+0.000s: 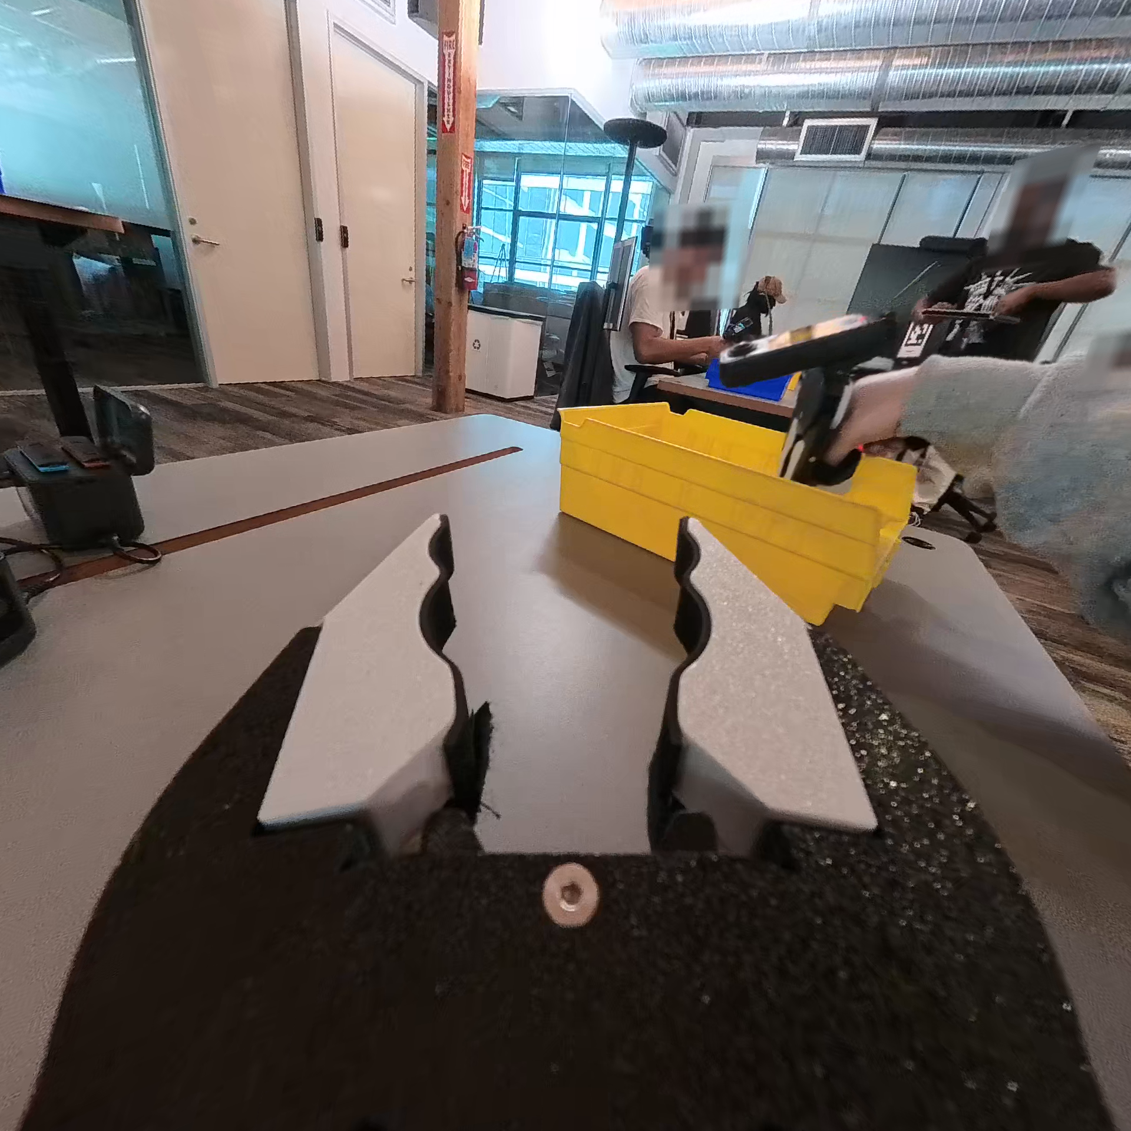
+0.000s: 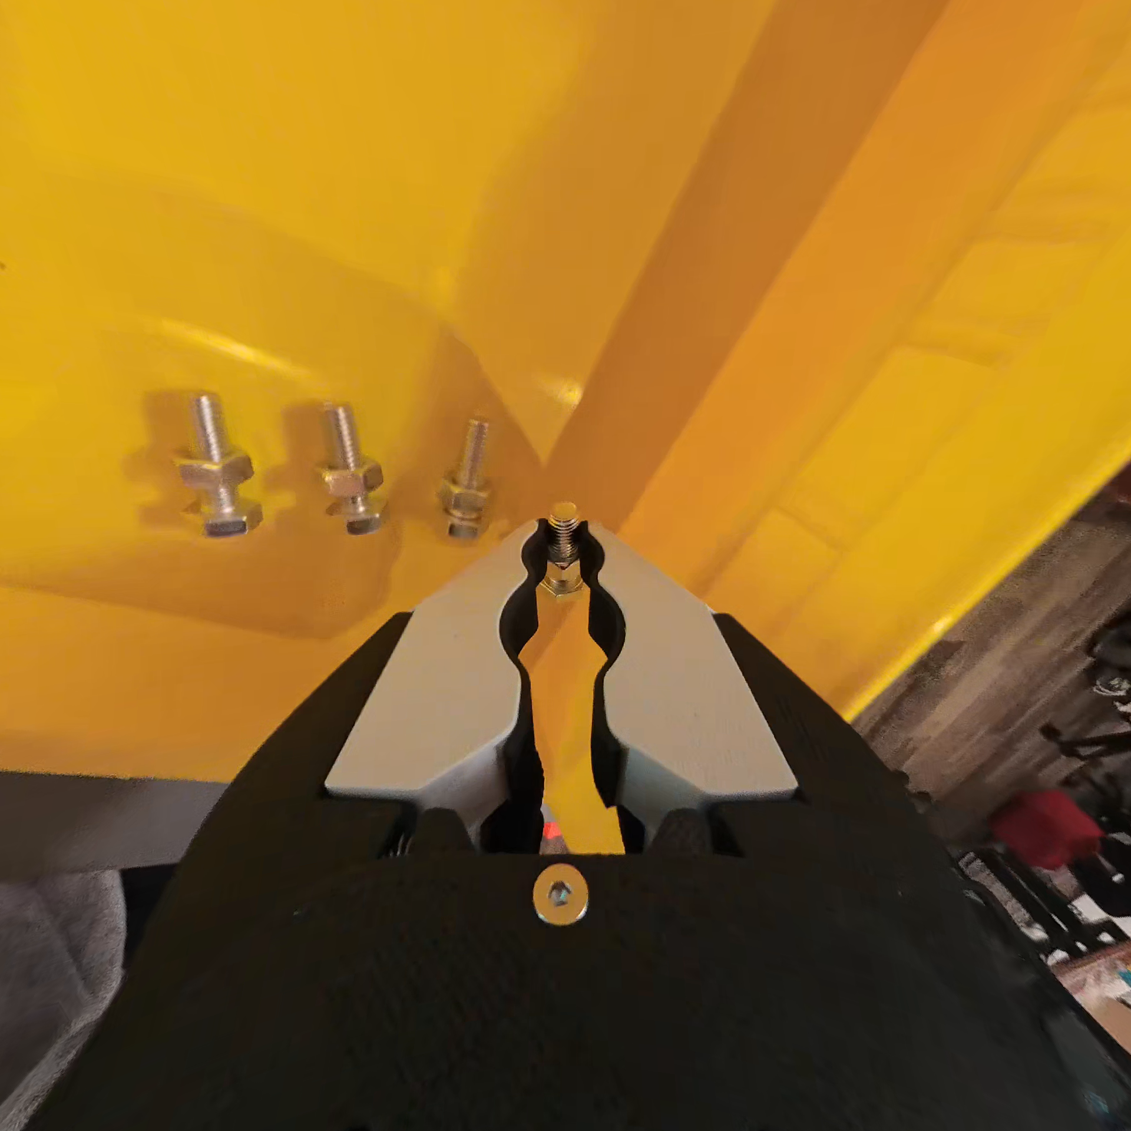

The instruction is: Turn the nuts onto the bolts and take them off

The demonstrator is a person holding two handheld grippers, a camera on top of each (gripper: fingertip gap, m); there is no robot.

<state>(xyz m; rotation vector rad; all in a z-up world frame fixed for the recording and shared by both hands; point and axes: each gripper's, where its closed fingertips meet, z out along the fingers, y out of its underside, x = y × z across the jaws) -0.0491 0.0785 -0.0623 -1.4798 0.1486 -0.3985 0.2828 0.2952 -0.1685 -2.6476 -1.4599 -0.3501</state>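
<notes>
My right gripper reaches into the yellow bin and is shut on a small bolt with a nut, held at the fingertips with its threaded end pointing away. Three more bolts with nuts lie on the bin floor to its left: a large one, a middle one and a smaller one. My left gripper is open and empty, low over the grey table, in front of the bin. The right gripper shows there, dipping into the bin.
A black charging dock with cables sits at the table's left. The table's right edge drops to wood floor. Two people sit at another desk behind, with a blue bin. A wooden post stands beyond the table.
</notes>
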